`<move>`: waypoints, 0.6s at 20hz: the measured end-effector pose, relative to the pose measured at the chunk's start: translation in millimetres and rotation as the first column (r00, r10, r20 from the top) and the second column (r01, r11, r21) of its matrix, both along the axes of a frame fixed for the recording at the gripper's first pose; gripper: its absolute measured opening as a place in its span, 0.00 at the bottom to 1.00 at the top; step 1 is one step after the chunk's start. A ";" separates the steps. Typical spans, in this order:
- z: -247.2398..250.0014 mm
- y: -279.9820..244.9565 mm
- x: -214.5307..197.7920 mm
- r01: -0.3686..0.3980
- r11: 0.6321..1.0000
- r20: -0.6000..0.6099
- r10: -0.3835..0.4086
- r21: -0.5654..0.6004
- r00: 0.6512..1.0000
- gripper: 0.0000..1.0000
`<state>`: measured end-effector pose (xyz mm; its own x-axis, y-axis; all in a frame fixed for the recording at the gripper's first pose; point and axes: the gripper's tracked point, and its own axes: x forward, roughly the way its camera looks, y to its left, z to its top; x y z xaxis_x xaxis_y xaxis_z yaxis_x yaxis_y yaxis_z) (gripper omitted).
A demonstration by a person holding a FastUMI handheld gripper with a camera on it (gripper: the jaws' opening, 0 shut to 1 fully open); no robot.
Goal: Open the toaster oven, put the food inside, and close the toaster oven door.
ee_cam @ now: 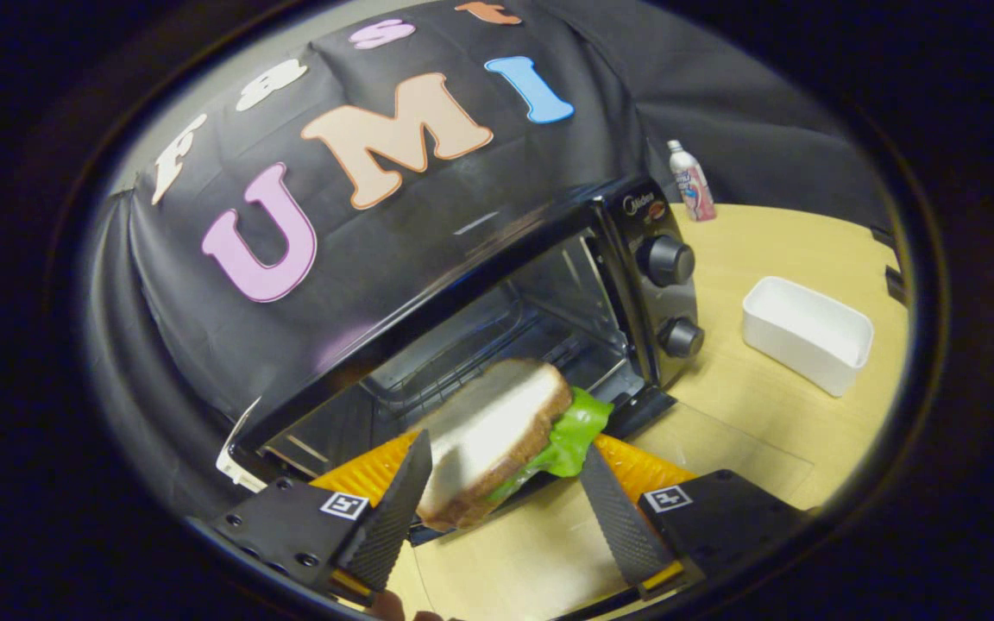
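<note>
The tongs (506,496) are seen low in the gripper view, with a sandwich (497,440) between them. The left finger (393,509) is pressed against the sandwich's near left edge. On the right, a small gap is seen between the right finger (618,517) and the bread, and only the lettuce (579,435) reaches towards it. The tongs are therefore judged to be partly spread around the sandwich, not clamped on it from both sides; whether the right finger touches it lower down cannot be told. The sandwich is blurred, so its exact pose is uncertain.

The sandwich is tilted, its white face turned up and towards the left, and its long axis runs from the near left, by the fingers, up and away towards the right. That far end points straight into the oven (497,328), which lies just beyond the fingertips with its door (428,483) already dropped open beneath the sandwich. The wire rack (462,362) is seen inside, directly ahead. The coming move is judged to turn on this: the sandwich must be carried forward along its own axis, over the door and onto the rack.

Further right, the knobs (668,260) are found on the oven's front panel. Well apart on the surface (747,431) a white tub (808,332) is placed, and a bottle (692,181) stands beyond it by the wall.
</note>
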<state>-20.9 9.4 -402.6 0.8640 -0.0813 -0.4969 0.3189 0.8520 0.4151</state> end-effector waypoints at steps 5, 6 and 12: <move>5.2 -2.8 -14.8 -0.016 0.999 0.000 0.017 -0.028 1.000 0.99; 5.5 -4.5 -20.6 -0.018 0.999 -0.003 0.018 -0.040 1.000 0.99; 3.8 -15.3 -66.8 -0.036 0.994 -0.055 0.030 -0.106 0.998 0.99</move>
<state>-87.7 -5.9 -398.8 0.8399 -0.1080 -0.5318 0.3086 0.9012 0.3044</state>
